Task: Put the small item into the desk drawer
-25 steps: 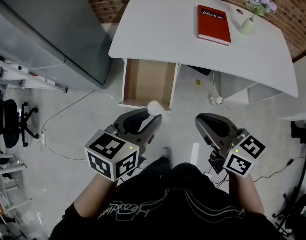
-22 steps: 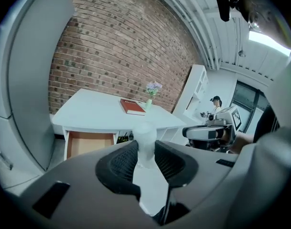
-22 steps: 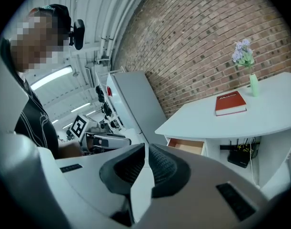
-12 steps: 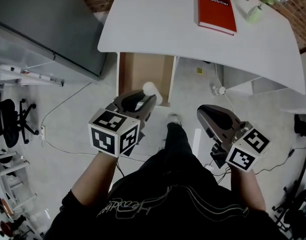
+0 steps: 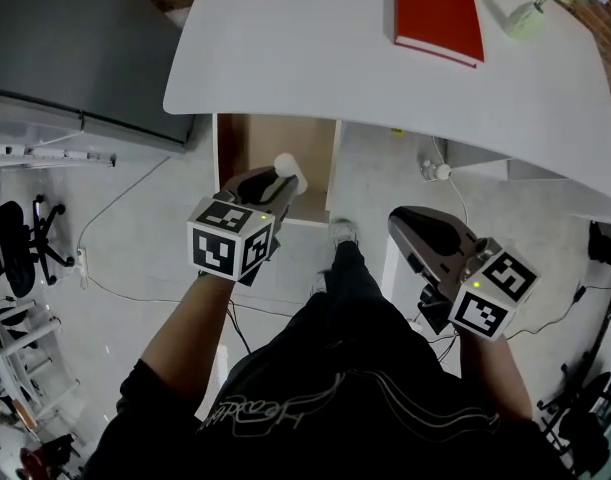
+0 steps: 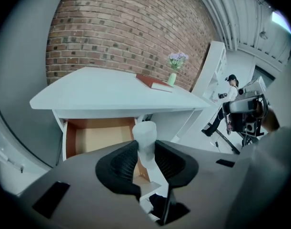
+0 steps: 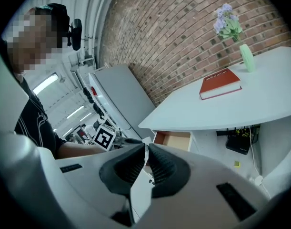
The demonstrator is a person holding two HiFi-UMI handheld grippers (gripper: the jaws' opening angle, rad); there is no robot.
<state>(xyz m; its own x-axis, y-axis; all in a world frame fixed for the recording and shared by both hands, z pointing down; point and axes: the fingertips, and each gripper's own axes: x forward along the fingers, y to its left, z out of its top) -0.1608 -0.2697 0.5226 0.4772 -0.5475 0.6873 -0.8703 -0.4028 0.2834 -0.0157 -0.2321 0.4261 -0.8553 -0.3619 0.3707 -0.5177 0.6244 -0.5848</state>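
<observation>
Progress came within the last second: the left tongs [image 5: 277,180], pinching the small white item [image 5: 288,169] by its narrow lower part, had travelled forward from short of the open drawer [image 5: 247,140] to above its front part, as the person stepped closer to the tabletop [image 5: 305,58]. The item stood upright in the grip, over the drawer's front right area and not yet inside. The right tongs [image 5: 405,230] were pressed together on nothing and had stayed low at the person's right. By this judgement, only lowering in and a release remained.
</observation>
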